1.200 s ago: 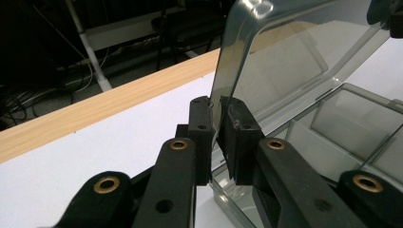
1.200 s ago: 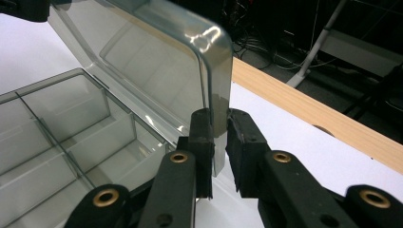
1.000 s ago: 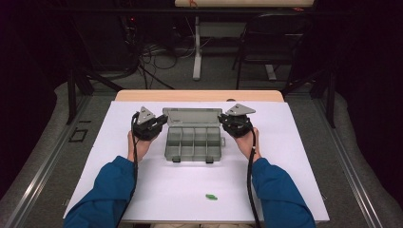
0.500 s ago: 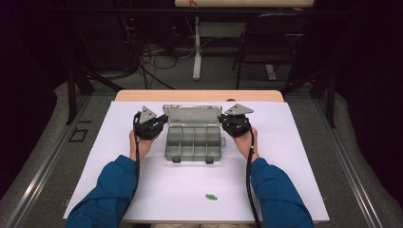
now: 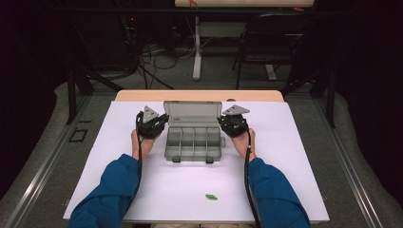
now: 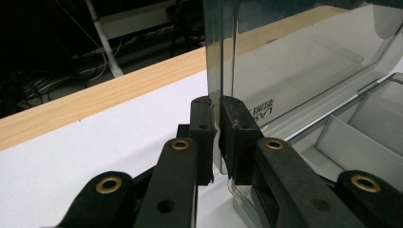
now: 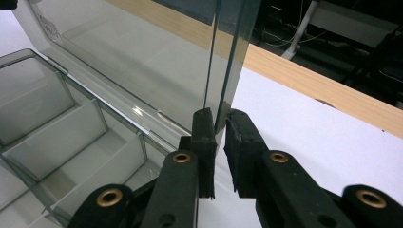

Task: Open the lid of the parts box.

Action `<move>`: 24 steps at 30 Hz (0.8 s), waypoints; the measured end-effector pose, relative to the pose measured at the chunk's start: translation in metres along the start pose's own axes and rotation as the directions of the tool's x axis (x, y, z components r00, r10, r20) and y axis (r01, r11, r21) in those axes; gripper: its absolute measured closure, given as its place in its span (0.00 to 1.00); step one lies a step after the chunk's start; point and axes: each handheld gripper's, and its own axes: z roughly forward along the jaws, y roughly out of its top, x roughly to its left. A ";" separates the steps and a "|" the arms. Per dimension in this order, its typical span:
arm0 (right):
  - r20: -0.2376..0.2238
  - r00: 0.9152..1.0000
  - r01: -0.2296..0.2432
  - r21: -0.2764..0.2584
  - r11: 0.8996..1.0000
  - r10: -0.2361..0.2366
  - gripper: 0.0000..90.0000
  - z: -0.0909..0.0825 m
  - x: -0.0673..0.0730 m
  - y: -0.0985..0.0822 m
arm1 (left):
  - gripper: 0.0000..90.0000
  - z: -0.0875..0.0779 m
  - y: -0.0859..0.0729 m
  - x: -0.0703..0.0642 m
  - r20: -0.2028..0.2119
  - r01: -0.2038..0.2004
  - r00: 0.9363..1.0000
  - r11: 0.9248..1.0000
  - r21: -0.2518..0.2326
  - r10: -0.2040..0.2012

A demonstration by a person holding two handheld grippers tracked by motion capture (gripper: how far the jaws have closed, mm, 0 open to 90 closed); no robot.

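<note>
Pinching raised lid (image 5: 192, 114) of compartment box (image 5: 194, 143) with left gripper (image 6: 218, 137) and right gripper (image 7: 219, 142), box open, compartments empty, green piece (image 5: 211, 196) unplaced.

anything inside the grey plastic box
The box stands open; its compartments look empty. The raised lid hides the table behind it.
</note>
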 end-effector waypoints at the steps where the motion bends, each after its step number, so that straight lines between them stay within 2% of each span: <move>1: 0.000 1.000 0.000 0.000 1.000 0.000 0.91 0.000 0.000 0.000 | 0.93 0.000 0.000 0.000 0.000 0.000 1.000 1.000 0.000 0.000; 12: 0.012 1.000 -0.028 0.019 0.999 0.028 0.91 0.009 -0.002 -0.002 | 0.92 0.012 -0.007 -0.001 -0.016 0.012 1.000 0.999 0.031 -0.011; 17: 0.015 0.999 -0.031 0.034 0.999 0.030 0.90 0.012 -0.002 -0.003 | 0.92 0.016 -0.008 -0.002 -0.030 0.009 1.000 0.998 0.056 -0.007; 20: 0.020 0.999 -0.026 0.063 0.998 0.025 0.89 0.016 -0.001 -0.004 | 0.91 0.019 -0.010 -0.002 -0.032 0.005 1.000 0.997 0.072 -0.002; 24: 0.021 1.000 -0.021 0.072 0.997 0.019 0.88 0.018 -0.001 -0.005 | 0.89 0.020 -0.011 -0.003 -0.039 0.004 0.999 0.997 0.077 -0.001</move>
